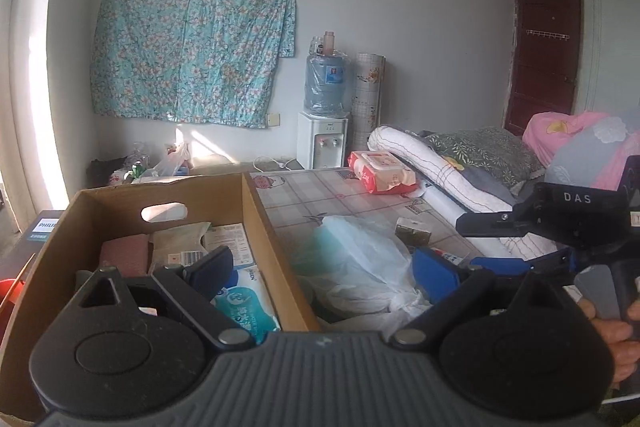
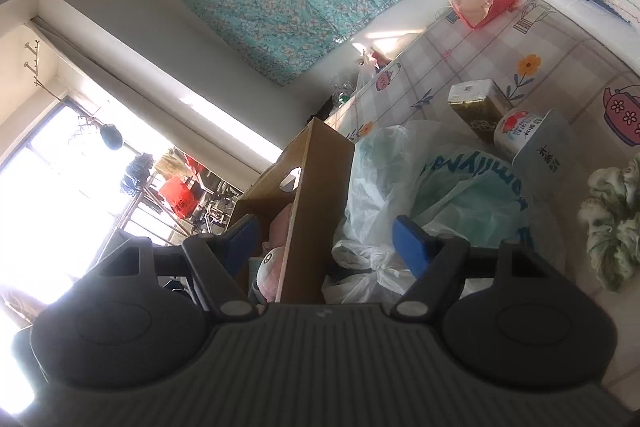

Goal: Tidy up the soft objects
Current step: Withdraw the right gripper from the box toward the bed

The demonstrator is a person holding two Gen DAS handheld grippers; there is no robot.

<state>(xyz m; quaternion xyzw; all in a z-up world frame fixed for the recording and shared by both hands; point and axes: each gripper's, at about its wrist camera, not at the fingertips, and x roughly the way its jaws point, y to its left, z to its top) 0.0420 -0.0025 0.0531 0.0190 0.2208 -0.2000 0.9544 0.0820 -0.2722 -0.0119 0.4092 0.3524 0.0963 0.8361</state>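
A brown cardboard box [image 1: 256,223] stands on the table at the left, holding a blue wet-wipe pack [image 1: 244,311], paper packets and a pink plush [image 2: 272,267]. My left gripper [image 1: 324,273] is open and empty, its fingers either side of the box's right wall. A knotted white plastic bag [image 1: 360,267] lies right of the box. My right gripper [image 2: 324,239] is open and empty, tilted, also astride the box wall [image 2: 316,195], beside the bag [image 2: 400,187]. The right gripper also shows in the left wrist view [image 1: 500,239] at the right.
On the patterned tablecloth [image 1: 320,187] lie a red tissue pack [image 1: 380,171], a gold-green tissue pack [image 2: 476,107], a small round tub [image 2: 516,131], a grey pouch [image 2: 548,155] and a green scrunchie [image 2: 612,223]. Rolled bedding and pillows [image 1: 460,163] line the right. A water dispenser [image 1: 324,123] stands behind.
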